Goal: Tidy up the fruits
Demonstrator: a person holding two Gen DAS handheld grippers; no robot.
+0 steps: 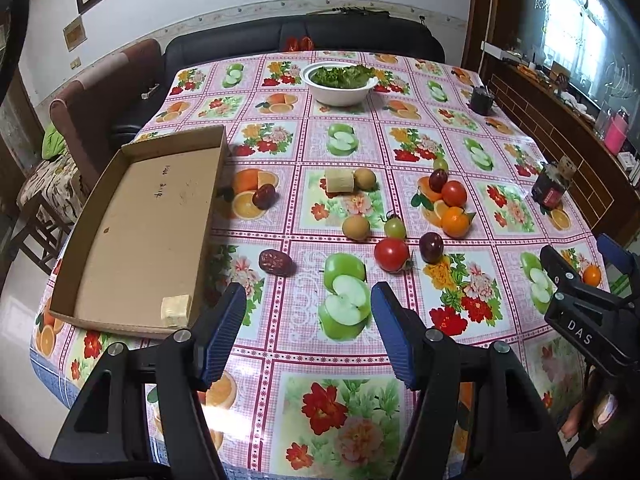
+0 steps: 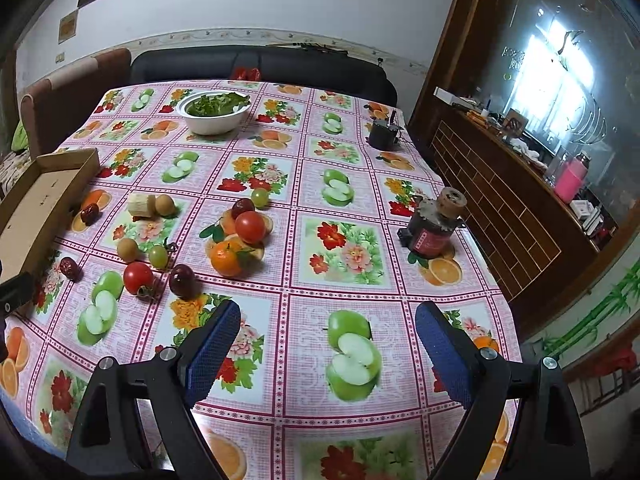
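Looking through your left wrist camera, you had barely started: the cardboard tray [image 1: 132, 216] held a single pale cut chunk [image 1: 175, 309] in its near corner, and everything else lay loose on the tablecloth [image 1: 304, 360]. Your left gripper [image 1: 308, 330] hovered with its fingers apart and nothing between them. A wrinkled red date [image 1: 275, 262] sat just beside the tray's near side, another dark red fruit [image 1: 264, 196] by its far side, and a second pale chunk [image 1: 340, 181] rested against a brown round fruit [image 1: 365, 178]. Further right were a red tomato [image 1: 391, 254], a green tomato [image 1: 395, 227], a dark plum-like fruit [image 1: 431, 247] and an orange [image 1: 455, 222].

From your right wrist camera, the right gripper [image 2: 326, 354] was likewise spread wide and empty, above a printed apple. The cluster of the orange [image 2: 226, 263], a second red tomato [image 2: 250, 227] and a green grape-like fruit [image 2: 259, 197] lay well ahead of it. Only the tray's corner [image 2: 60, 176] showed there, so its contents were hard to confirm. Nearly all the sorting was left.
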